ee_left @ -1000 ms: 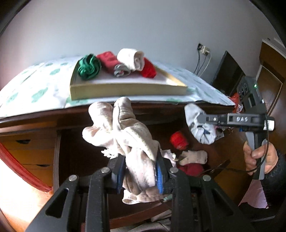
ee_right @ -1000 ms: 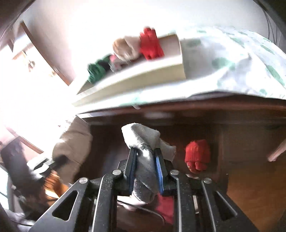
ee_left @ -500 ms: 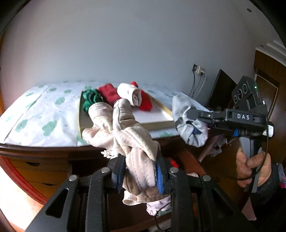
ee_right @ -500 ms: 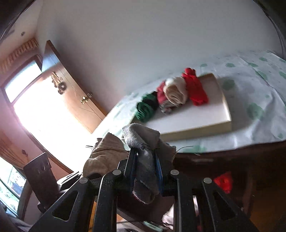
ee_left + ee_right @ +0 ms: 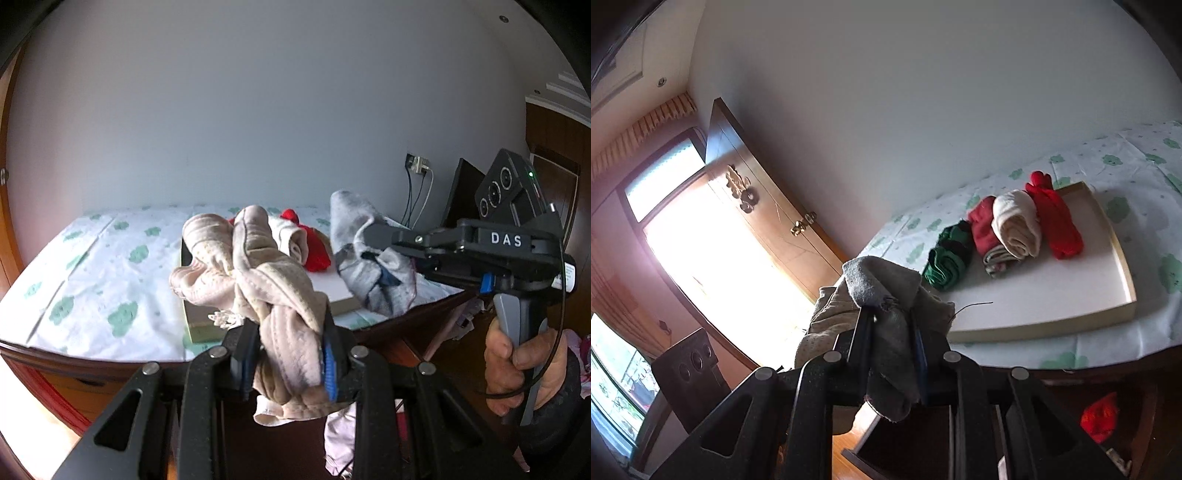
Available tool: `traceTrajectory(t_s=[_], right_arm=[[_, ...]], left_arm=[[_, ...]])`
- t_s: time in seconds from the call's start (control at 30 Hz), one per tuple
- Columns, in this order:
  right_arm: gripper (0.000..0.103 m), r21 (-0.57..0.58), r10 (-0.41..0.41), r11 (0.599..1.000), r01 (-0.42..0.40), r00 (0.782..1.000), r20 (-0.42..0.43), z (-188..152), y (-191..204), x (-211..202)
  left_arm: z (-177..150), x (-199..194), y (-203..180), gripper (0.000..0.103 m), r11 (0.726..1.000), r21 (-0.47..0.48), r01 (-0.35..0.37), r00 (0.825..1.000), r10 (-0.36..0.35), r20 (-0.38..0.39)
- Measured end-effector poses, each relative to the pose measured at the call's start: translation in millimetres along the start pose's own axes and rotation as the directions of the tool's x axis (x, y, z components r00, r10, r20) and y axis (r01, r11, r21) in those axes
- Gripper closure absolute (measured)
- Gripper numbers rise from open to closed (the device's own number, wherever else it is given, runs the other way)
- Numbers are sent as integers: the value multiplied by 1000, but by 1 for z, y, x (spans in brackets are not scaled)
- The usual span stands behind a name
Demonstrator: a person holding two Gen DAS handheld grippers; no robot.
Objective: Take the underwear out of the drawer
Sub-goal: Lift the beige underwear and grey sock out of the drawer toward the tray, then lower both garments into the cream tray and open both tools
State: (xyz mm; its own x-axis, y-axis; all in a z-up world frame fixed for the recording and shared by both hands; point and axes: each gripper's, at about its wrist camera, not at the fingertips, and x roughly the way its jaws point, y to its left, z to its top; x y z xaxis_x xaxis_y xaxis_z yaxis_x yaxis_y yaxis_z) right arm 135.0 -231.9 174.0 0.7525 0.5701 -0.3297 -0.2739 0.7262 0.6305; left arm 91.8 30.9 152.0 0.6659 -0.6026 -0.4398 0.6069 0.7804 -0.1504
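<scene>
Both hands came up over the last second: drawer filled the views before, now I'm looking across the dresser top, so both pieces are clear of the drawer. Left gripper: fingers clamped on the beige underwear, bunched between the pads, most of it standing up above them, a tail hanging below. Right gripper: fingers clamped tight on the grey underwear, folded over the tips. Tray with the rolled pieces sits on the surface just ahead; I judge set-down there comes next
</scene>
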Motion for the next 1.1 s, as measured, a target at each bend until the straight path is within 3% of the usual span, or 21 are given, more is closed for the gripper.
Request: traceTrajectory(t_s=[0.47, 1.1], right_arm=[[81, -5, -6, 1000, 6, 1000, 30, 16, 4, 26], [81, 82, -113, 990, 111, 993, 26, 31, -33, 81]], left_arm=[[26, 35, 3, 76, 997, 51, -59, 998, 59, -9], [37, 89, 13, 76, 985, 137, -107, 992, 115, -53]])
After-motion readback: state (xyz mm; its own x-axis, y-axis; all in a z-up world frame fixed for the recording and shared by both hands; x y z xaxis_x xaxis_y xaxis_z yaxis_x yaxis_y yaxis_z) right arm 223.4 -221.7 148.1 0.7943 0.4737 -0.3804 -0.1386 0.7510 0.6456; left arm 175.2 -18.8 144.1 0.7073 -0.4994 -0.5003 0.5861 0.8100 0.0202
